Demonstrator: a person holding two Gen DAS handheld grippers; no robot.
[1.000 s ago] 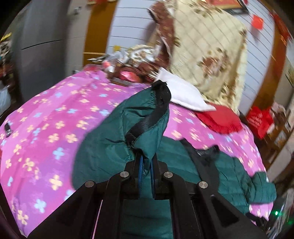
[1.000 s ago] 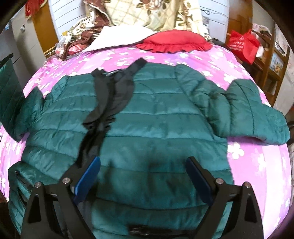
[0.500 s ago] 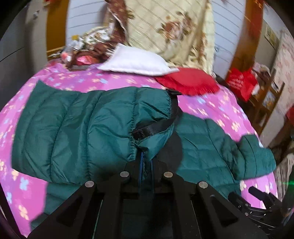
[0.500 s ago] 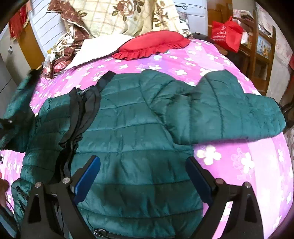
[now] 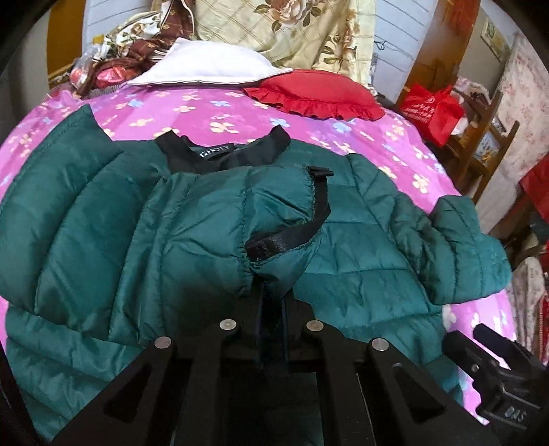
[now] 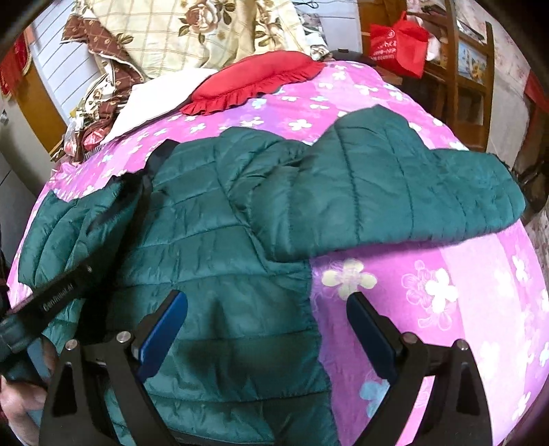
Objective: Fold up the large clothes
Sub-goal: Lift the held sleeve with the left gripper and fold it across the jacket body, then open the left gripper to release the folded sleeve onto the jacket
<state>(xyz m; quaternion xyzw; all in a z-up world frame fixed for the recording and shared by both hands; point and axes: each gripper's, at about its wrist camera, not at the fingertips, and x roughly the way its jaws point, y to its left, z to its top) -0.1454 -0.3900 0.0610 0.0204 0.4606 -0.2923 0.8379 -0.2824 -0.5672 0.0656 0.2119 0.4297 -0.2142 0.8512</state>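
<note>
While its left sleeve (image 5: 219, 219) is drawn across the chest in the grip of the left gripper (image 5: 272, 295), a dark green quilted jacket (image 6: 219, 240) lies spread on a bed covered by a pink flowered bedspread (image 6: 429, 291). In the left wrist view the fingers are pressed nearly together on the green fabric just below the black-trimmed cuff (image 5: 291, 236), which bunches up at the centre of the frame; the jacket's black collar (image 5: 226, 151), bearing a label, sits at 12 o'clock from the cuff. The other sleeve (image 6: 411, 185) lies bent on the bedspread, reaching toward 3 o'clock in both views, its end near the edge of the bed. The right gripper (image 6: 267, 329) hangs over the jacket's lower right edge with its blue-padded fingers (image 6: 161, 332) wide apart and nothing between them, one pad above green quilting, the other above pink bedspread. In the right wrist view, the left gripper's black body crosses the frame at 9 o'clock, with part of a hand (image 6: 20, 398) showing at 8 o'clock. Beyond the jacket, toward 12 o'clock, a red ruffled cushion (image 5: 315, 92) and a white pillow (image 5: 209, 65) rest at the head of the bed, backed by a cream floral quilt (image 5: 284, 31). A red bag (image 5: 432, 109) sits beside wooden furniture at 2 o'clock in the left wrist view.
</note>
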